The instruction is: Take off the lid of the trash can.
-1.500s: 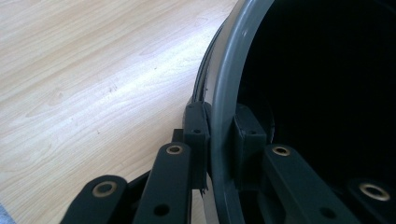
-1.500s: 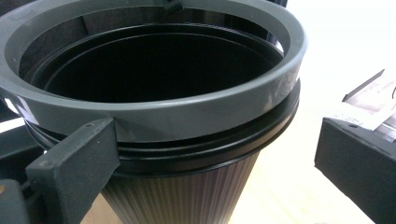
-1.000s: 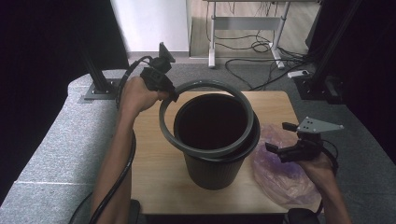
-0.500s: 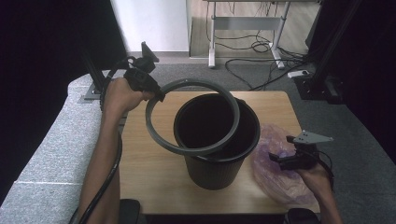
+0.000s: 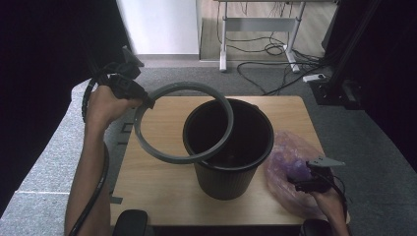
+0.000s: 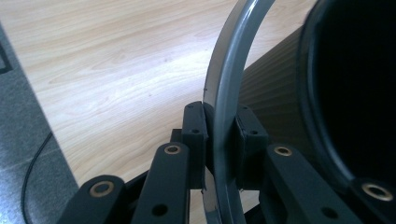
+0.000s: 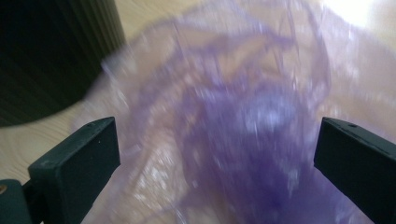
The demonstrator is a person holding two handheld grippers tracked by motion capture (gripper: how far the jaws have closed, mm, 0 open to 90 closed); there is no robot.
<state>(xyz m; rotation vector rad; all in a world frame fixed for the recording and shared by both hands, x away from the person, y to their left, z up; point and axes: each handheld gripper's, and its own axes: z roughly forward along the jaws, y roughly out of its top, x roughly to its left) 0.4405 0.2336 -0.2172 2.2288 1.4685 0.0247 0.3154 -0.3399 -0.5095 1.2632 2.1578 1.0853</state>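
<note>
Ring (image 5: 183, 123), grey and tilted, hangs clamped at its ten o'clock edge in the left tool (image 6: 223, 135), its far side over the black bin (image 5: 229, 142) mid-table (image 5: 162, 191). Right tool (image 7: 215, 154) gapes wide over the purple bag (image 5: 290, 167) at four o'clock.

A crumpled purple plastic bag (image 7: 233, 121) is seen blurred on the wooden table (image 7: 28, 140) — framed between the wide-spread jaws of the right gripper (image 7: 217, 163). A black ribbed bin (image 7: 51, 56) stands at upper left.
</note>
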